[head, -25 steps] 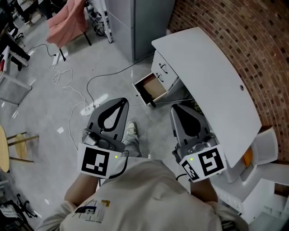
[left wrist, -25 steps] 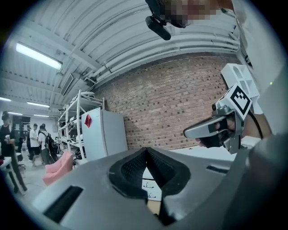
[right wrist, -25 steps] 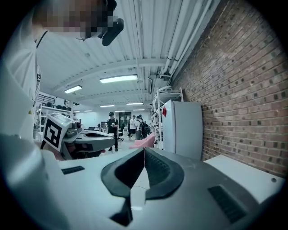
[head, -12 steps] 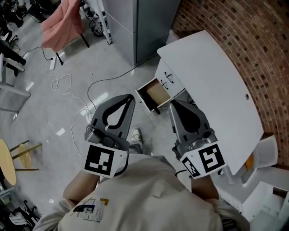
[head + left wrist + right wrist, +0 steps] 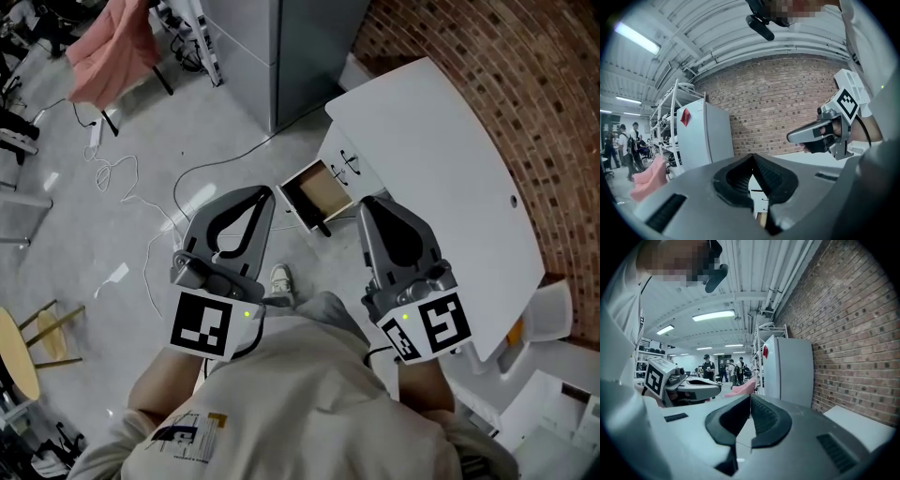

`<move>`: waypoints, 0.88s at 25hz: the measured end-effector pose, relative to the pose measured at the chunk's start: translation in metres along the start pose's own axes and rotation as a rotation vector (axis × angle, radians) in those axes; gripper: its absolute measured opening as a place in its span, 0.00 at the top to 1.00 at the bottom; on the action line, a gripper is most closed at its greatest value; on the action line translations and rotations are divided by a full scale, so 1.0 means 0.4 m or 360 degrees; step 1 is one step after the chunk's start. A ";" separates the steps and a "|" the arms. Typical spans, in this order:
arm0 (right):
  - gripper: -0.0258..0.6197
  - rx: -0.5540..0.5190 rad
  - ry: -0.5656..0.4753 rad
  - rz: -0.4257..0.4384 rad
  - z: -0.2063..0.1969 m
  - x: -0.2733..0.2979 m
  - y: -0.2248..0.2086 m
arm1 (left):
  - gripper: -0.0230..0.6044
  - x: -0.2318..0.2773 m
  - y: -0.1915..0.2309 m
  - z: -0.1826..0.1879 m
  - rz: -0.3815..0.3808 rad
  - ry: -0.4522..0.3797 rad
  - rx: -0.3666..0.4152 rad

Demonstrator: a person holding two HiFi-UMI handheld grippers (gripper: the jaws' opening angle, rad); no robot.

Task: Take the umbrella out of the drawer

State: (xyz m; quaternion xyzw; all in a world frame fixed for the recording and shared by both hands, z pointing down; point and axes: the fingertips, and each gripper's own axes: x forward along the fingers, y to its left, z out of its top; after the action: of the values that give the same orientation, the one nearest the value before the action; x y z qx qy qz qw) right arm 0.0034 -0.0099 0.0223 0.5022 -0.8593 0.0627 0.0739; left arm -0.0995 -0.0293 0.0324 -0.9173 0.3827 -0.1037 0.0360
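Note:
A small white drawer unit (image 5: 345, 161) stands under the white desk (image 5: 441, 169). One drawer (image 5: 314, 192) is pulled out, and its brown inside shows no umbrella from here. My left gripper (image 5: 262, 193) is held level over the floor just left of the drawer, jaws shut on nothing. My right gripper (image 5: 374, 202) hangs beside the desk edge to the right of the drawer, also shut and empty. In the left gripper view the closed jaws (image 5: 752, 158) point at the drawer unit (image 5: 757, 202). The right gripper view shows its jaws (image 5: 750, 397) meeting at the tips.
A grey cabinet (image 5: 272, 47) stands behind the drawer unit, a brick wall (image 5: 525, 75) at the right. Cables (image 5: 155, 211) trail over the floor at the left, near a pink cloth (image 5: 108, 47) and a wooden stool (image 5: 19, 347). People (image 5: 710, 366) stand far off.
The person has stepped forward, carrying both grippers toward the desk and drawer. Both jaws stay shut and the drawer stays pulled out.

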 end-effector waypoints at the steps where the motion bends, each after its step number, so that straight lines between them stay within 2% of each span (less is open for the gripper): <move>1: 0.95 -0.0006 0.0008 -0.0001 -0.002 0.007 -0.005 | 0.95 0.007 0.004 -0.004 0.0000 0.0002 -0.0013; 10: 0.95 0.0009 0.0006 0.0031 -0.017 0.032 -0.063 | 0.95 0.069 0.010 -0.024 0.0059 0.0036 -0.0086; 22: 0.95 0.0050 0.0046 0.0083 -0.147 0.095 -0.188 | 0.95 0.202 -0.019 -0.119 0.0118 0.0134 -0.0105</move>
State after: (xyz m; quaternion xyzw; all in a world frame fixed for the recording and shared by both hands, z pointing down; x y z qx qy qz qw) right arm 0.0544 -0.0684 0.0898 0.4799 -0.8698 0.0853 0.0768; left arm -0.0491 -0.0808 0.0931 -0.8981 0.4208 -0.1280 -0.0066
